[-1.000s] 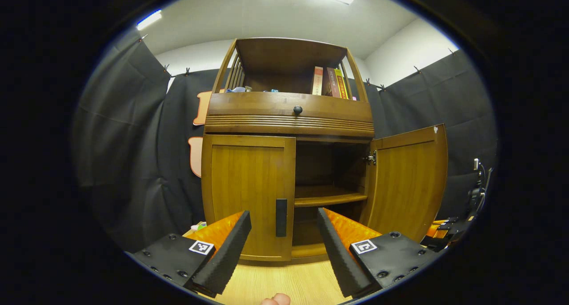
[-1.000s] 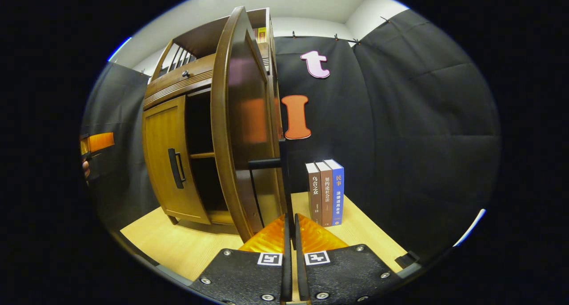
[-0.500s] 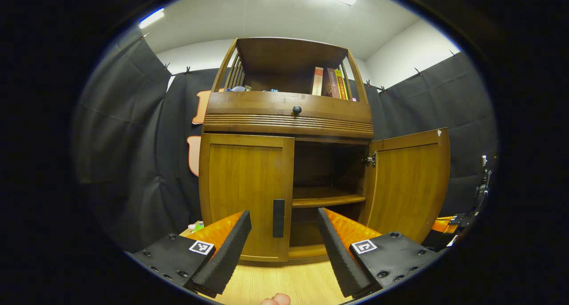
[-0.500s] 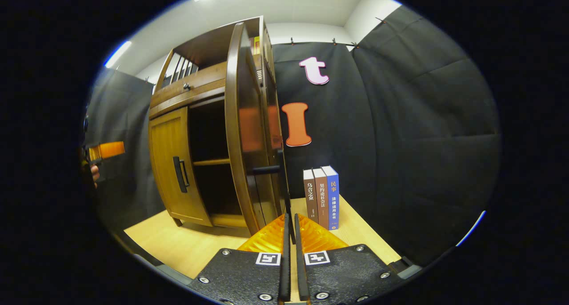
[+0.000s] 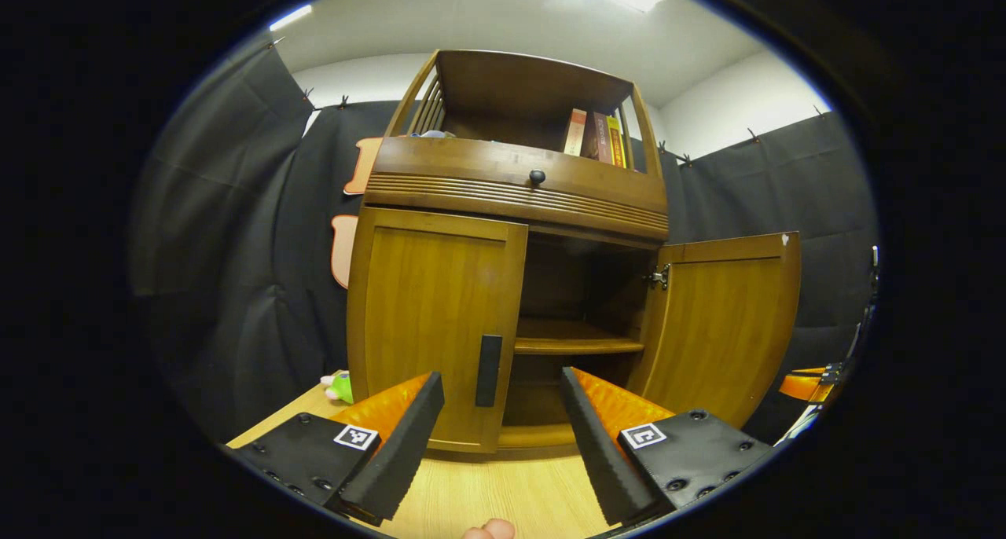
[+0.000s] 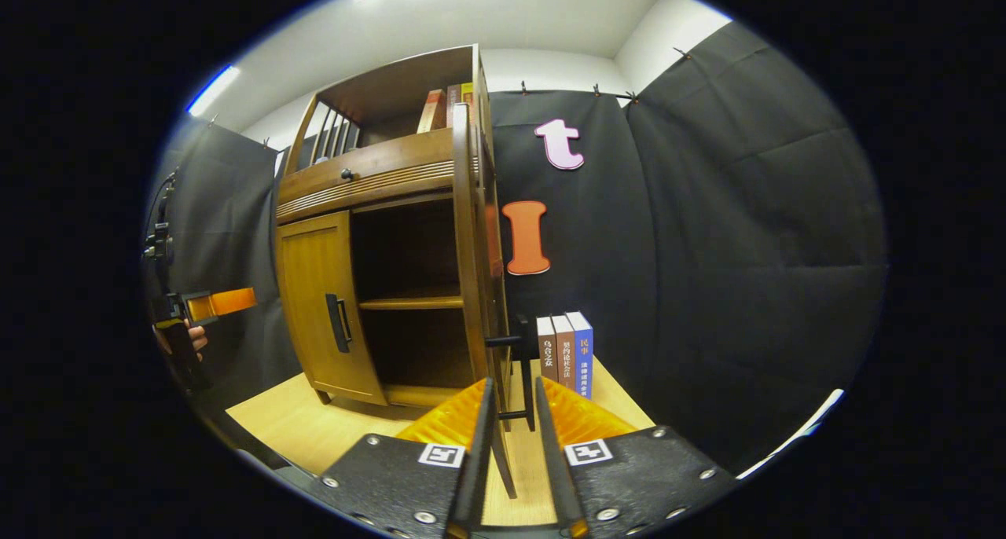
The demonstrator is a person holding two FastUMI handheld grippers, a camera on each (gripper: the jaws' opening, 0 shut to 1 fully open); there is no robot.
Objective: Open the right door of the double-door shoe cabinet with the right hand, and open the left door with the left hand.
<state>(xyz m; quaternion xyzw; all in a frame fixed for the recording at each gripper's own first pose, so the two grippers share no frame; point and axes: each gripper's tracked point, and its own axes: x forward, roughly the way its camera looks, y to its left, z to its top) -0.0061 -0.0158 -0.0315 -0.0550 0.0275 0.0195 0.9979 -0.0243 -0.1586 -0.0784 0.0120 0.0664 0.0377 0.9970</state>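
The wooden shoe cabinet [image 5: 511, 185] faces me in the left gripper view. Its left door [image 5: 432, 319] is closed, with a dark handle [image 5: 488, 370] at its inner edge. My left gripper [image 5: 499, 437] is open a short way in front of that handle, touching nothing. The right door [image 5: 723, 327] stands swung wide open. In the right gripper view that door [image 6: 470, 287] appears edge-on, and its handle [image 6: 524, 378] stands between the parted fingers of my right gripper [image 6: 515, 429], which do not press on it. The left gripper [image 6: 216, 303] shows at far left there.
Three books [image 6: 566, 354] stand on the wooden floor [image 6: 314, 429] beside the open door. A green toy [image 5: 339, 386] lies left of the cabinet. More books [image 5: 597, 134] sit on the top shelf, above a drawer knob [image 5: 537, 177]. Black cloth walls enclose the booth.
The right door has swung further open, and my right gripper's fingers have parted from its handle. My left gripper has shifted slightly closer to the left door, still open.
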